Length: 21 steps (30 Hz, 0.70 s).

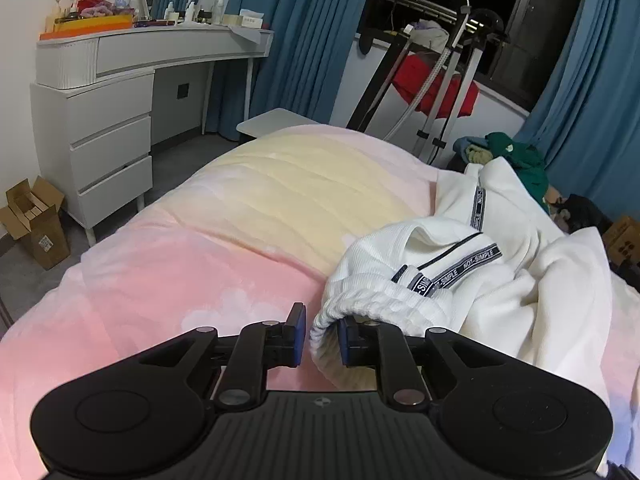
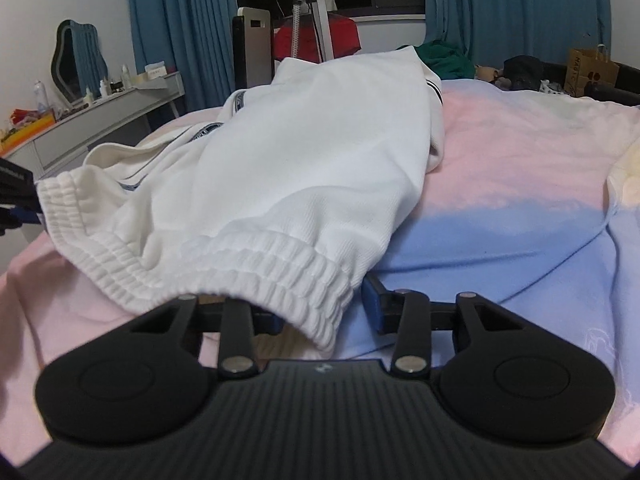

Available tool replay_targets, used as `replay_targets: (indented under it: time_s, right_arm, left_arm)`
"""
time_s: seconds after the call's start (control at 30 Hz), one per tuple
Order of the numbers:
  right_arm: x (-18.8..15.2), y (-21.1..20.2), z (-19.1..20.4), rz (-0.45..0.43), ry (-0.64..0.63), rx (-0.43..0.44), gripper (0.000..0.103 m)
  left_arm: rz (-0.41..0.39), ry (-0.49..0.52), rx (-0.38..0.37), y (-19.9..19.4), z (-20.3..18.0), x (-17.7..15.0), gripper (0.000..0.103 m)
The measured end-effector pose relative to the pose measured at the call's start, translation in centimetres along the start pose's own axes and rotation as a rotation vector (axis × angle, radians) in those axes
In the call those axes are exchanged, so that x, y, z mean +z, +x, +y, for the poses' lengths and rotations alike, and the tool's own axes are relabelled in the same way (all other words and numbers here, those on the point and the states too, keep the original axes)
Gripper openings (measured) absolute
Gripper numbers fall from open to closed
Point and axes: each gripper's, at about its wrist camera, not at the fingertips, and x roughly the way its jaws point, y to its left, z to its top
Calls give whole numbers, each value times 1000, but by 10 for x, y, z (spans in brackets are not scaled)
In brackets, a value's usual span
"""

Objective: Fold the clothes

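A pair of white sweatpants (image 1: 480,276) with black lettered side tape lies crumpled on the bed; it also shows in the right wrist view (image 2: 304,152). Its ribbed elastic waistband (image 2: 224,260) faces me. My left gripper (image 1: 322,334) is open, with the left end of the waistband (image 1: 340,312) between its blue pads. My right gripper (image 2: 320,312) is open, with the right end of the waistband hanging between its pads and hiding the left one. The left gripper's tip shows at the left edge of the right wrist view (image 2: 20,208).
The bed has a pink, yellow and blue blanket (image 1: 200,248). A white dressing table (image 1: 120,92) with bottles stands to the left, cardboard boxes (image 1: 36,224) on the floor. A garment steamer and rack with red cloth (image 1: 436,80) stand behind the bed. Green clothes (image 1: 516,156) lie beyond.
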Motion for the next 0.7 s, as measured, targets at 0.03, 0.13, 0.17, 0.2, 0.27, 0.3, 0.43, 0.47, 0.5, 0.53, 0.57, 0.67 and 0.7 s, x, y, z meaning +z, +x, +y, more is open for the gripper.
replay_targets:
  time_s: [0.03, 0.13, 0.17, 0.2, 0.27, 0.3, 0.43, 0.47, 0.5, 0.53, 0.57, 0.67, 0.7]
  right_arm:
    - [1, 1, -2, 5, 13, 8, 37]
    - [4, -2, -5, 5, 34, 26, 29]
    - [5, -5, -4, -3, 29, 26, 27]
    - [6, -8, -4, -14, 26, 25, 24]
    - [8, -15, -4, -34, 29, 24, 19]
    - [10, -20, -5, -44, 37, 27, 18]
    - [14, -38, -6, -92, 46, 33, 15]
    - [16, -42, -6, -98, 45, 28, 14]
    - [17, -46, -5, -100, 46, 22, 14]
    - [19, -50, -5, -102, 46, 16, 14]
    - [21, -55, -5, -108, 49, 11, 14]
    - [29, -74, -7, -146, 44, -8, 14]
    - [29, -74, -9, -140, 43, -19, 14]
  left_arm:
    - [12, -11, -1, 0, 1, -1, 17]
    - [47, -42, 8, -4, 3, -5, 31]
    - [57, -61, 3, -8, 5, -7, 35]
    - [68, -80, -3, -12, 7, -10, 41]
    - [89, -123, -16, -20, 12, -14, 47]
    - [101, -153, -21, -23, 15, -17, 52]
    - [112, -177, -51, -38, 18, -25, 61]
    - [110, -177, -62, -42, 18, -27, 63]
    - [102, -174, -71, -48, 18, -29, 66]
    - [95, -172, -80, -54, 19, -32, 68]
    - [86, -172, -89, -59, 20, -34, 69]
    - [62, -177, -117, -74, 22, -40, 74]
    - [53, -200, -143, -78, 24, -42, 77]
